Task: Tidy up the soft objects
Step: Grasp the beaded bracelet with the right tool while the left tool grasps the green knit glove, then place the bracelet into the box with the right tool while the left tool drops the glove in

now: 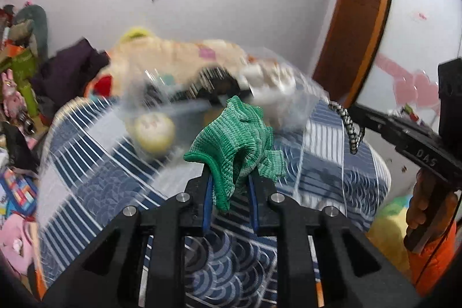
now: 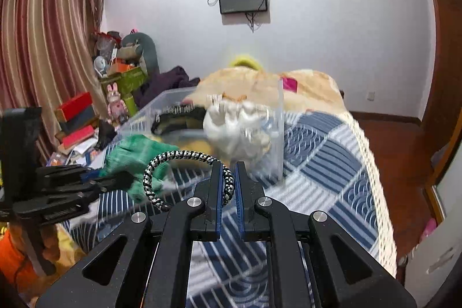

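Observation:
My left gripper is shut on a green knitted cloth and holds it above the bed, in front of a clear plastic bin. The cloth and the left gripper also show at the left of the right wrist view. My right gripper is shut on a black-and-white braided cord loop, also seen in the left wrist view. The bin holds a white plush, a dark item and a pale round toy.
A blue-and-white patterned quilt covers the bed. A beige blanket lies behind the bin. Boxes, toys and clutter pile up at the left by striped curtains. A wooden door frame stands on the right.

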`<state>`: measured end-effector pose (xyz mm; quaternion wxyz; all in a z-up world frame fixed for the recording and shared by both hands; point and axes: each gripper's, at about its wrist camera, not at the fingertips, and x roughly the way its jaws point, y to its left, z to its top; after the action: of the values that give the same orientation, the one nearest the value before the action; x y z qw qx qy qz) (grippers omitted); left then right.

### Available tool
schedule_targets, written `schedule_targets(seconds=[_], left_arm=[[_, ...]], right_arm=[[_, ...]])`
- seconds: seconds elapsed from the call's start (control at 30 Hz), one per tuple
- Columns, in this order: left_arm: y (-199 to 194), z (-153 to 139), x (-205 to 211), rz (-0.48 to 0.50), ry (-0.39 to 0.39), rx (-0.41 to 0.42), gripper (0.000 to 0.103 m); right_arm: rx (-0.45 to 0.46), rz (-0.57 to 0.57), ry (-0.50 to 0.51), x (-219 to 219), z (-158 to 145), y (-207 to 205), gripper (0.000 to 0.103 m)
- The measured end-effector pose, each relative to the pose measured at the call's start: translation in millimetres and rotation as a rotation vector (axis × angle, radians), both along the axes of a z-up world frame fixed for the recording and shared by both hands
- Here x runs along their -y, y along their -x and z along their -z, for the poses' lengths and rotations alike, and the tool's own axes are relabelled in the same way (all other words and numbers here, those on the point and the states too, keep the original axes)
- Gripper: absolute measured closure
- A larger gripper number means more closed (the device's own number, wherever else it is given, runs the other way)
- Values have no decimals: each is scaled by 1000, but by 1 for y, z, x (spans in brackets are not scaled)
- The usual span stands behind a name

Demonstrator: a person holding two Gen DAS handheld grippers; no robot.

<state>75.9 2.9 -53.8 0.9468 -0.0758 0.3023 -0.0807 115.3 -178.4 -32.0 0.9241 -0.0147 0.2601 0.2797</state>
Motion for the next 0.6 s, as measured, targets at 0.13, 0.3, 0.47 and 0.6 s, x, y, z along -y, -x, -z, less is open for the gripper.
schedule_targets(seconds=[0.13,0.3,0.47,0.6], left_arm=[[-5,-28,-20,-68,-11,74,83],[-25,-44,-39,-115,-6,121,82],[-57,-27,-44,-148,-42,81,82],[-80,-8,-47,-147,-56,33,82]], right_arm=[[40,9,-10,-8,-17,-15,96],[67,16,-9,-25,-31,-39,96],[76,9,38,-51,-30,-59,96],[51,-2,91,-73,-18,-73,96]])
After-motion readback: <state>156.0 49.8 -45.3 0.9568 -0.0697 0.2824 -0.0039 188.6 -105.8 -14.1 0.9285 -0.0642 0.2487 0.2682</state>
